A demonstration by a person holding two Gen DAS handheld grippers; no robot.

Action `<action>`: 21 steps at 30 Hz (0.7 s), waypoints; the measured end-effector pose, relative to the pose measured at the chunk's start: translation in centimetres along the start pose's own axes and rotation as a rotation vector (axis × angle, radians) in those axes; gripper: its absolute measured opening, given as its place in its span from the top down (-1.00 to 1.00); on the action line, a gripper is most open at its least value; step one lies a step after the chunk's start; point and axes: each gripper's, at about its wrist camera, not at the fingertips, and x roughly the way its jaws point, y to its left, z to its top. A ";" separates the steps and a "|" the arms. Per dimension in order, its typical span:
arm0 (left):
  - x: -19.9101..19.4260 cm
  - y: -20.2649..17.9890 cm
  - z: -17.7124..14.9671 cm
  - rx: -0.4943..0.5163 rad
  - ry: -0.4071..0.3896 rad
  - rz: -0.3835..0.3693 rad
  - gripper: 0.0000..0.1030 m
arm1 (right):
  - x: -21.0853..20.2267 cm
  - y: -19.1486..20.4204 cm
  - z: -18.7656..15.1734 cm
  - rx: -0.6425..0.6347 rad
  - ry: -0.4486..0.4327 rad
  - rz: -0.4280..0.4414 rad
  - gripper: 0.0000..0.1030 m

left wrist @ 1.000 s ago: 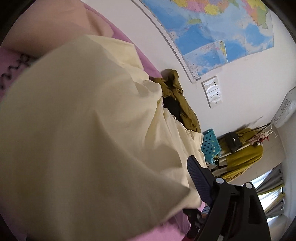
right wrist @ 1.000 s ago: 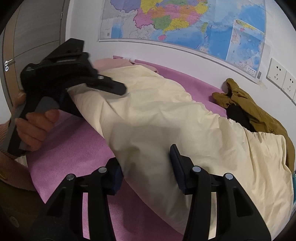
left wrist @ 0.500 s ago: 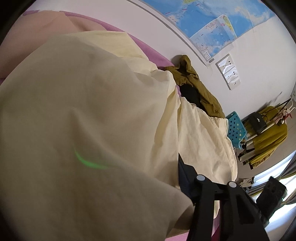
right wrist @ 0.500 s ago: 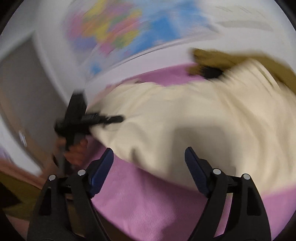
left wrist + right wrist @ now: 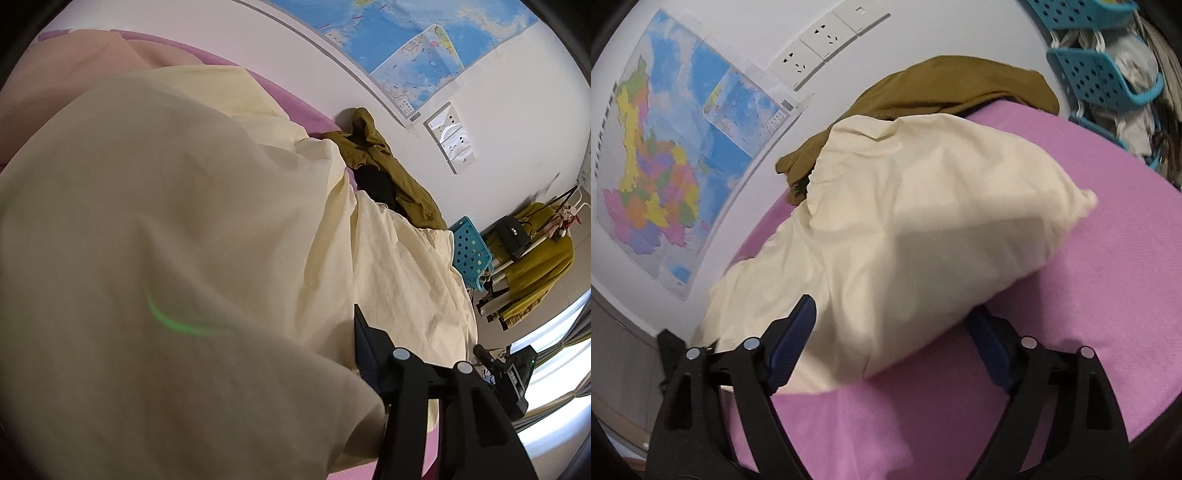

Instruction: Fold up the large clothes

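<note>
A large cream cloth (image 5: pixel 184 221) lies bunched on the pink bed cover (image 5: pixel 1089 258). In the left wrist view it drapes over my left gripper (image 5: pixel 280 332), hiding one finger. The other finger (image 5: pixel 364 343) presses against the fabric, so this gripper is shut on the cloth. In the right wrist view the cloth (image 5: pixel 923 221) forms a puffy folded mass. My right gripper (image 5: pixel 890 310) straddles its near edge with its jaws opening wide. The fabric lies between the pads, which do not press it.
An olive garment (image 5: pixel 945 88) is heaped by the wall behind the cloth. Blue baskets (image 5: pixel 1100 74) stand past the bed's end, beside a rack with a mustard garment (image 5: pixel 535 266). A map (image 5: pixel 676 147) and sockets (image 5: pixel 827 40) are on the wall. A peach pillow (image 5: pixel 74 74) lies far left.
My right gripper let go of the cloth, widened its jaws, rolled and swept along the bed to the cloth's other end. My left gripper's jaws narrowed on the fabric and it tilted slightly.
</note>
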 end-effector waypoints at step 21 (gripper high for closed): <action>0.2 -0.1 -0.3 0.022 -0.002 -0.024 -0.16 | 0.8 -0.5 0.6 0.115 -0.079 -0.046 -0.34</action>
